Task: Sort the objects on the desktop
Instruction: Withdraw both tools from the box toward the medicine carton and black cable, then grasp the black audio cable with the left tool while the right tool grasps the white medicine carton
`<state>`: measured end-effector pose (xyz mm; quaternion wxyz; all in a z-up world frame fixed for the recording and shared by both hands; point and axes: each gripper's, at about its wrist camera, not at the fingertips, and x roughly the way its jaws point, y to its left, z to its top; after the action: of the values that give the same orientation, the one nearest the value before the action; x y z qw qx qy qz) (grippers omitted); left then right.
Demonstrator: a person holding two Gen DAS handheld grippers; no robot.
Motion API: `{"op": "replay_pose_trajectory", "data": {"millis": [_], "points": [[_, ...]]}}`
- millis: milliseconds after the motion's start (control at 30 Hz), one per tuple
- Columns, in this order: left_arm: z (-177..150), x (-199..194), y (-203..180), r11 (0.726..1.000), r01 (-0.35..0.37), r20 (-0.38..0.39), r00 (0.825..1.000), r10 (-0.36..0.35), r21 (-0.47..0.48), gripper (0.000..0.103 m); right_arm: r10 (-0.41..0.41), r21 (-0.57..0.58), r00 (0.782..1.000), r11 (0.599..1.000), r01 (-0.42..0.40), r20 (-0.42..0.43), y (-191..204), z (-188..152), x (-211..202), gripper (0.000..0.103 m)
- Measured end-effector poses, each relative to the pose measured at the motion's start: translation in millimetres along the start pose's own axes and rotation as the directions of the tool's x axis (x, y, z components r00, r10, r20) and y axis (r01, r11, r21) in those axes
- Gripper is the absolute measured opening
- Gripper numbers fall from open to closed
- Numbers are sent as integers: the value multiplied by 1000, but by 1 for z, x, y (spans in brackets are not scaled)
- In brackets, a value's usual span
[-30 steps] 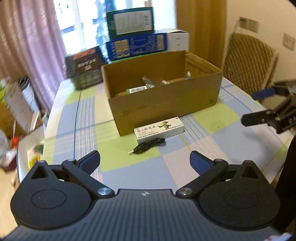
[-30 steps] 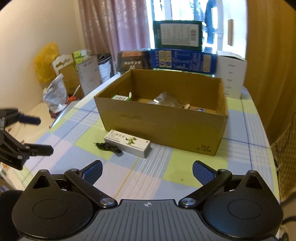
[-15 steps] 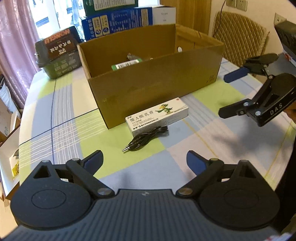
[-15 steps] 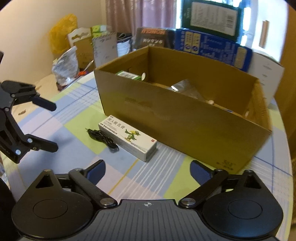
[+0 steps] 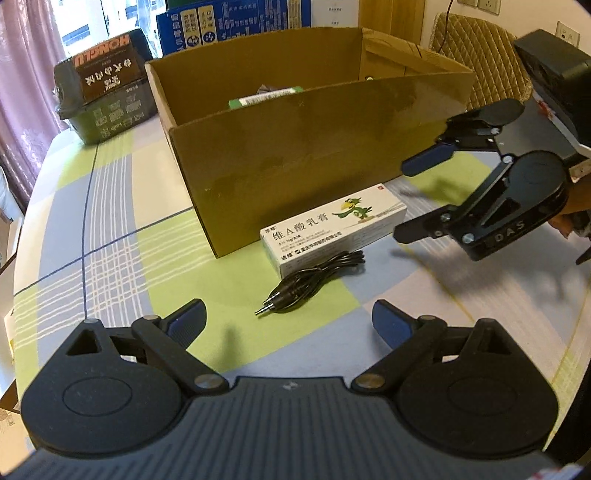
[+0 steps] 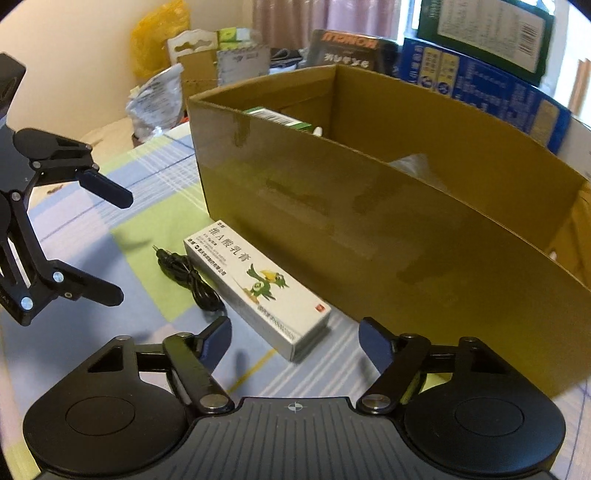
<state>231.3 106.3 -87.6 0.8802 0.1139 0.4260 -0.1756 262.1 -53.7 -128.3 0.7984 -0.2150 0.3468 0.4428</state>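
Observation:
A white ointment carton (image 5: 332, 227) (image 6: 258, 286) with a green parrot lies on the tablecloth against the front wall of an open cardboard box (image 5: 317, 155) (image 6: 388, 229). A coiled black audio cable (image 5: 314, 278) (image 6: 188, 277) lies beside the carton on its near side. My left gripper (image 5: 288, 321) (image 6: 122, 247) is open, just short of the cable. My right gripper (image 6: 295, 341) (image 5: 406, 201) is open, its fingers flanking the carton's end without touching it. Inside the box I see a green-and-white carton (image 5: 262, 98) (image 6: 277, 120); the rest is mostly hidden.
The checked tablecloth (image 5: 110, 229) covers the table. Behind the cardboard box stand a dark printed box (image 5: 103, 99) and a blue box (image 5: 236, 20). A woven chair (image 5: 480, 55) is at the back right. Bags and cartons (image 6: 177, 74) crowd the floor beyond the table's left edge.
Both grippers have moved down and forward toward the carton and cable. The right gripper now brackets the carton's end. Both stayed open.

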Motion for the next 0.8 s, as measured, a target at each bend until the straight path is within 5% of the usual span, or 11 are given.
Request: {"op": "replay_pose_trajectory", "data": {"millis": [400,800], "points": [[-2,16,5,1000,28,-22,999,-29,-8,94,58,-83,998,995,-60,-24,0,8,25,57],[12,26,4,994,69,-27,997,-67,84,85,44,-41,996,998,-48,-83,7,-7,-1,41]]}}
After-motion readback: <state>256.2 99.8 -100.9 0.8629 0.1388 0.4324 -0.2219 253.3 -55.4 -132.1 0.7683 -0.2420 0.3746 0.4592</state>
